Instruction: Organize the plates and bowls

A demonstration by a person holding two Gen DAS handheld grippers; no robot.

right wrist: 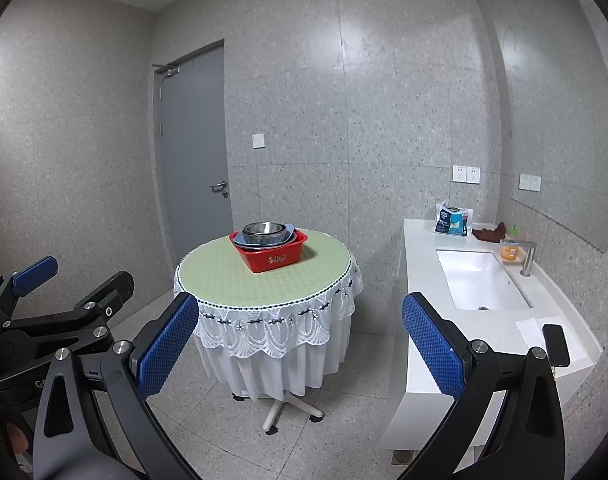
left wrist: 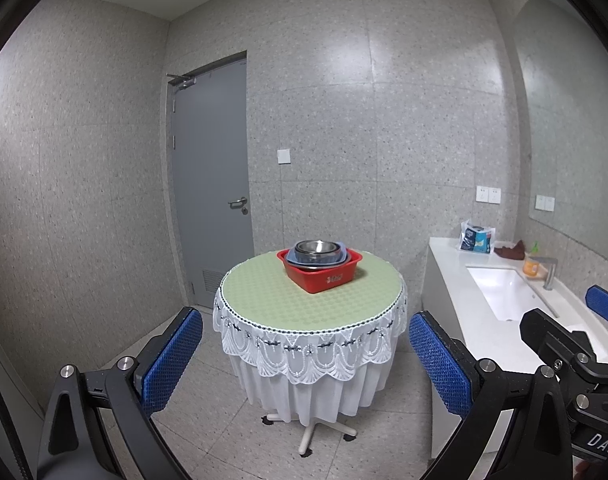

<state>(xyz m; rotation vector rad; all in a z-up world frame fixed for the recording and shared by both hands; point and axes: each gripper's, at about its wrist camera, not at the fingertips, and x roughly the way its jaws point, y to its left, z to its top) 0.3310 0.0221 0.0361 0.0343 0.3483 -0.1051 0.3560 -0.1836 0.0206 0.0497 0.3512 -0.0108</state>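
Fingers (left wrist: 172, 356) apart; perhaps two bowls (left wrist: 317, 249).

Speckled grey walls (left wrist: 383, 120), grey door (left wrist: 212, 184), white sink (right wrist: 479, 280).

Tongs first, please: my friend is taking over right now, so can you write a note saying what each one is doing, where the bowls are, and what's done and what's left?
Left tongs: open, holding nothing, held up away from the table.
Right tongs: open, holding nothing, beside the left ones.
Bowls: steel ones nested on a blue dish, all inside the red tub at the table's far side.
Sink: on the right, nothing in it.
Done: nothing visible, the stack looks untouched.
Left: probably go to the table and sort the stack. No plates can be told apart from here.
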